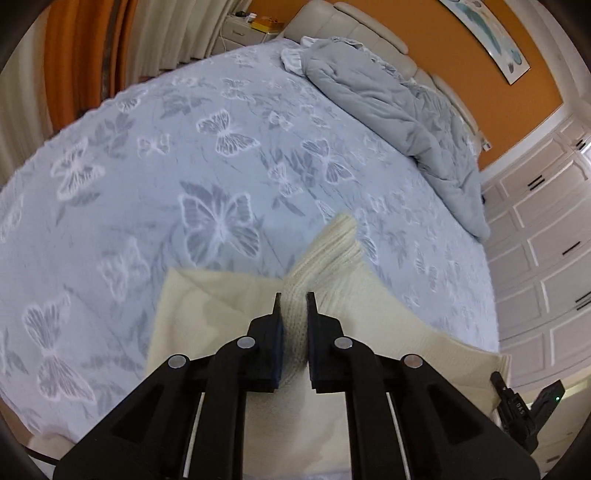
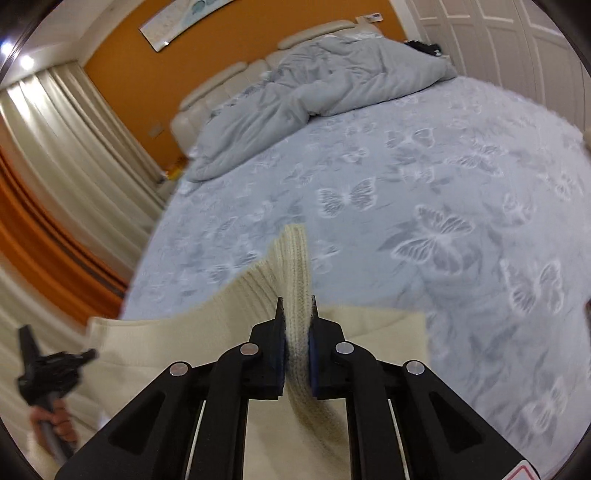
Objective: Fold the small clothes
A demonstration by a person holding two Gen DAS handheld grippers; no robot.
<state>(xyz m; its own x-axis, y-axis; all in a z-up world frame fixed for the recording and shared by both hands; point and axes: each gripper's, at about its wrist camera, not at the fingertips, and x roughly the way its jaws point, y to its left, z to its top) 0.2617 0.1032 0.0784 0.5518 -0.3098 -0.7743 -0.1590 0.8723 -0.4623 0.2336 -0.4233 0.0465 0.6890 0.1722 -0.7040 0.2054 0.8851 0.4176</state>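
Left wrist view. Left tongs (image 1: 294,295) at lower centre, closed narrow on a ribbed band of the cream knit garment (image 1: 218,306). The ribbing stands up between the jaws and fans toward frame centre; the plain-knit body spreads low across the frame, lower left to lower right, over the bed (image 1: 147,166). Whether the lower cloth rests on the bedspread or hangs just above it, cannot tell.

Lower right corner: the right tongs (image 1: 511,400) seen from outside, with small white marks on the body, possibly "SVD" read inverted; too small to trust.

Right wrist view. The left tongs show at the lower left edge, blurred. Right tongs (image 2: 296,304) at lower centre, pinched on a thick ribbed band of the same garment, which bulges out past the pads.

Handling, as judgement:
- Light, soft, limp; no stiffness, so it will sag between the two grips.
- Knit stretches, so a hard pull would distort the edge.
- Ribbed hem or cuff is the thickest, least slippery hold; the plain knit is thinner and may slip.
- Not fragile, though loops could snag on the tips.

Writing: red-and-white label corner at lower right, unreadable. Wall picture (image 2: 181,22) at upper left, no legible text.
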